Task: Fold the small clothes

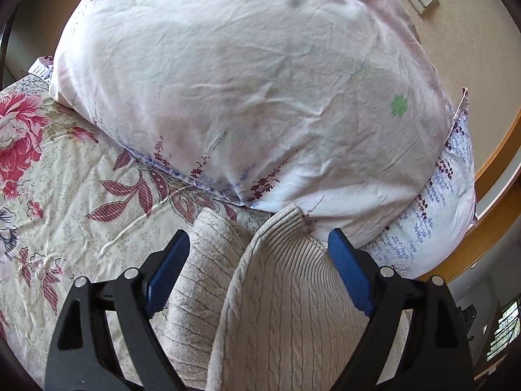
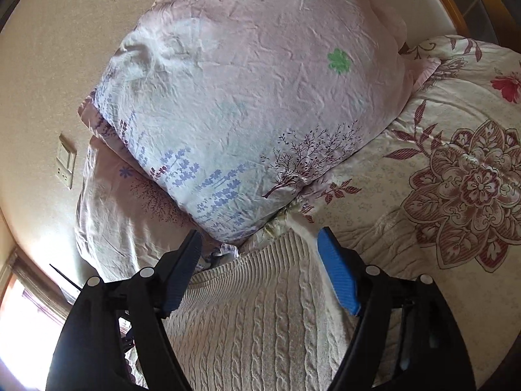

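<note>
We see a beige cable-knit sweater (image 1: pixel 276 309) on the floral bedspread (image 1: pixel 65 202), below stacked pillows (image 1: pixel 228 81), left gripper (image 1: pixel 259 244) spread wide over it, right gripper (image 2: pixel 259 244) likewise spread, pinching nothing

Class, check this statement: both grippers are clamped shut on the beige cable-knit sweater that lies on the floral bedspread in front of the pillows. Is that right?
Not quite. Both grippers are open, not clamped. The left wrist view shows the left gripper with its blue pads spread wide over the sweater; the right wrist view shows the right gripper likewise. The rest holds: the sweater lies on the floral bedspread before the pillows.
</note>
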Available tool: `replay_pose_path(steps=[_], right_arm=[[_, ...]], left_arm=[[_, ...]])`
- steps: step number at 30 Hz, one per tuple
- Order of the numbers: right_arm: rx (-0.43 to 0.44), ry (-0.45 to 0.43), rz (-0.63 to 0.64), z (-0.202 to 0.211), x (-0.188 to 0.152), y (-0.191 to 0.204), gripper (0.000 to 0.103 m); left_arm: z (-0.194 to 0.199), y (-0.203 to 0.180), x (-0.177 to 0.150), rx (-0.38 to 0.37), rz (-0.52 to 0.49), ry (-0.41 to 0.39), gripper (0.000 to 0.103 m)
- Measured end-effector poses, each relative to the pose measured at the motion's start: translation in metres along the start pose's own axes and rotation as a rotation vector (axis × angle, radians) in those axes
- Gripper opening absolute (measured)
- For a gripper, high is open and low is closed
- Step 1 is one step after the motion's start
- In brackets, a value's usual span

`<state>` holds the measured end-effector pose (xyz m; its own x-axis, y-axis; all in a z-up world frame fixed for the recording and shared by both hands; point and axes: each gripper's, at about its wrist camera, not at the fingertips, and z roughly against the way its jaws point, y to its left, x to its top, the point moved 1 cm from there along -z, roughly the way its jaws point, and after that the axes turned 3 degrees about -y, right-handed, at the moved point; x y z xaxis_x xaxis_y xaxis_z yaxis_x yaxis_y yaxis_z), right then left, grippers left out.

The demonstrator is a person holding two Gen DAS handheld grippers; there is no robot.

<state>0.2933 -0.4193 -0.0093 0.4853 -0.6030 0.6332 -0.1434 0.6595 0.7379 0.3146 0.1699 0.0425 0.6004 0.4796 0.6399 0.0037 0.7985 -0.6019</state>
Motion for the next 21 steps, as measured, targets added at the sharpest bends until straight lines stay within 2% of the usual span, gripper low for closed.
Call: replay_pose_path(steps=[4,7,9,11,13,17,20,21], right_arm=[[0.021,0.077,0.028,-0.011,-0.005,0.009,0.086],[0.039,0.156,0.09,-0.021,-0.015,0.025,0.101],[-0.001,0.218,0.114,-0.03,-0.024,0.034,0.102],[-0.083,0.283,0.151,-0.039,-0.034,0.046,0.102],[-0.156,0.311,0.226,-0.046,-0.045,0.066,0.102],[-0.355,0.329,0.474,-0.061,-0.083,0.111,0.102],[-0.514,0.415,0.67,-0.082,-0.116,0.137,0.102],[-0.566,0.418,0.727,-0.087,-0.125,0.144,0.102]], left_arm=[[-0.004,-0.01,-0.003,0.095,-0.101,0.016,0.09],[-0.006,-0.015,-0.005,0.134,-0.149,0.028,0.094],[-0.009,-0.018,-0.006,0.171,-0.186,0.057,0.097],[-0.013,-0.022,-0.009,0.222,-0.244,0.084,0.098],[-0.013,-0.026,-0.012,0.264,-0.297,0.099,0.101],[-0.017,-0.025,-0.016,0.285,-0.329,0.159,0.101],[-0.029,-0.022,-0.022,0.338,-0.342,0.212,0.101],[-0.032,-0.022,-0.024,0.345,-0.346,0.226,0.101]])
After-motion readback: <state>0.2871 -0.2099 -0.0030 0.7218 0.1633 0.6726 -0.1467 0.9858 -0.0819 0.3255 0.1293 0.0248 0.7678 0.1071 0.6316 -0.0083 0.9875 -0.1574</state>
